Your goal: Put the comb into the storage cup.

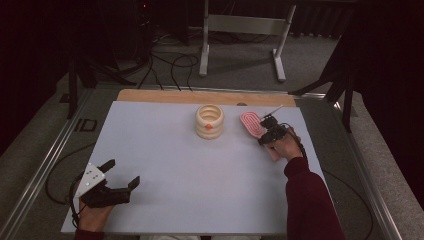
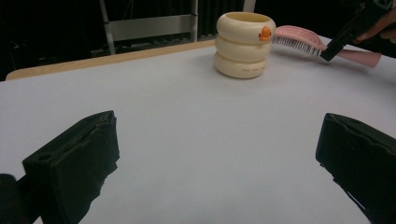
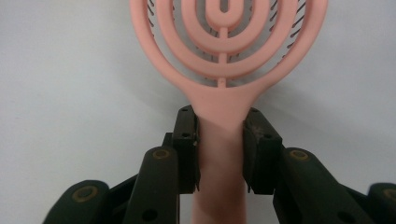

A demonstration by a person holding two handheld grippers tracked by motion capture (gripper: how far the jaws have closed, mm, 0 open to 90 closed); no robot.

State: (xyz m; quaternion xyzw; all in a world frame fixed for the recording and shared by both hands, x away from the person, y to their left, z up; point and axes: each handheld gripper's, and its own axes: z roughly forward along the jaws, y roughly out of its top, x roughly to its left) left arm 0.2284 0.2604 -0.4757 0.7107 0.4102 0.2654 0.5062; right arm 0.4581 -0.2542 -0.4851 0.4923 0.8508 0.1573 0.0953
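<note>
A pale grey table (image 1: 165,165) takes up the middle of the high view. Above its centre stands a cream holder of three stacked rings (image 1: 209,121) with a small orange mark. Right of it lies a pink vented hairbrush (image 1: 252,125), bristles down, its handle clamped between the jaws of the right gripper (image 1: 268,129). At lower left the left gripper (image 1: 121,173) rests low over bare table, jaws wide apart, holding nothing.

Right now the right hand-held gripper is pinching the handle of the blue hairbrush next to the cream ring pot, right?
Not quite: the hairbrush is pink, not blue, as the right gripper view shows. The right hand-held gripper does pinch its handle, next to the cream ring pot.
</note>
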